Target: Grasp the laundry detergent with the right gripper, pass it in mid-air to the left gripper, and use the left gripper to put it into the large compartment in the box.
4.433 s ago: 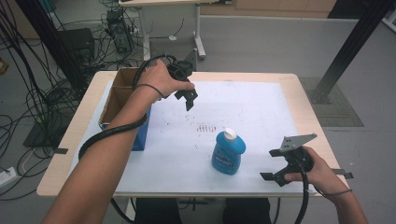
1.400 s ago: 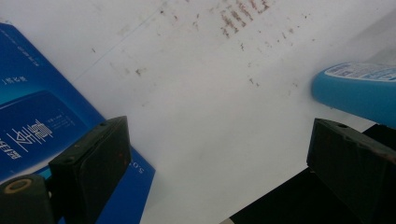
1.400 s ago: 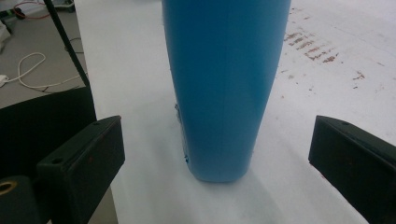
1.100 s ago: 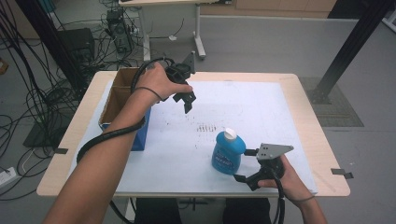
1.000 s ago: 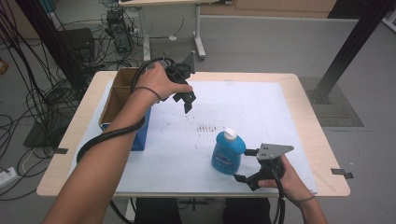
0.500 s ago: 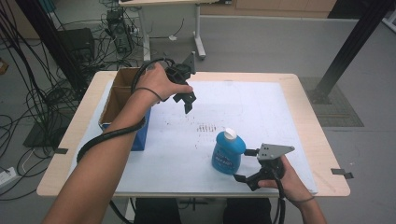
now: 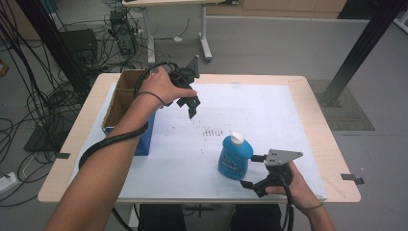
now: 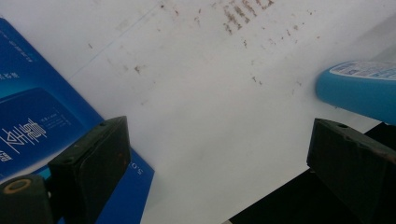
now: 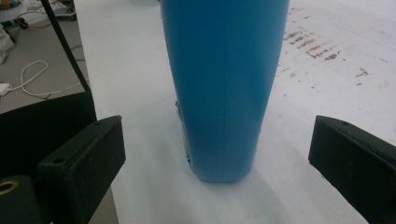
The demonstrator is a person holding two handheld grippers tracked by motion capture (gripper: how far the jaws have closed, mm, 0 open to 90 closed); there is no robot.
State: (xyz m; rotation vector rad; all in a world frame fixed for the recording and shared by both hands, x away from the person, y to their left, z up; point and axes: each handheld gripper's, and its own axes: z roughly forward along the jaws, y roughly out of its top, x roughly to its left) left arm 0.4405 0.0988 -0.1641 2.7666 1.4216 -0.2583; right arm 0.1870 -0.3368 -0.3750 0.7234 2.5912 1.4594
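Blue bottle (image 7: 235, 161) with a white cap stands upright right of centre in the lower half of the high view, on the white sheet (image 7: 269, 115). Right gripper (image 7: 252, 171) sits just beside it at lower right, jaws wide apart, not touching it. Left gripper (image 7: 191, 107) hovers at upper centre, jaws apart, beside a cardboard box (image 7: 126, 101).

Even, soft overhead light; faint shadows, slightly blurred close-ups.
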